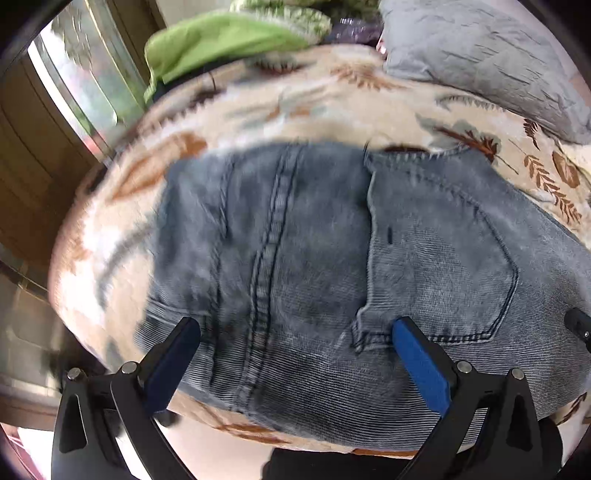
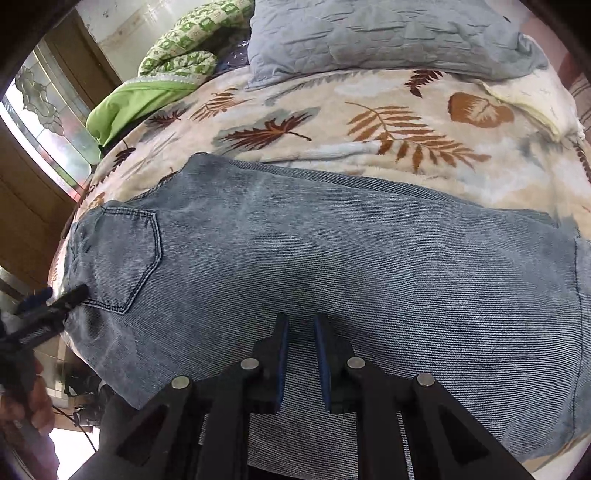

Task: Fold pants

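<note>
The jeans (image 2: 314,258) lay flat across the leaf-print blanket (image 2: 369,122) on the bed, back pocket (image 2: 122,258) toward nine o'clock. The right gripper (image 2: 301,321) hung over the leg, jaws nearly closed, gripping nothing. The left gripper (image 1: 295,328) stood over the seat seam, jaws wide. A grey pillow (image 2: 388,33) sat at twelve o'clock.

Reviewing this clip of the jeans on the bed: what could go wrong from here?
1. The left gripper is wide open over the waist seam of the jeans; it may bunch denim when closing.
2. The right gripper is nearly shut, apparently on nothing; a pull could come away empty.
3. The leaf-print blanket may get pinched along.
</note>
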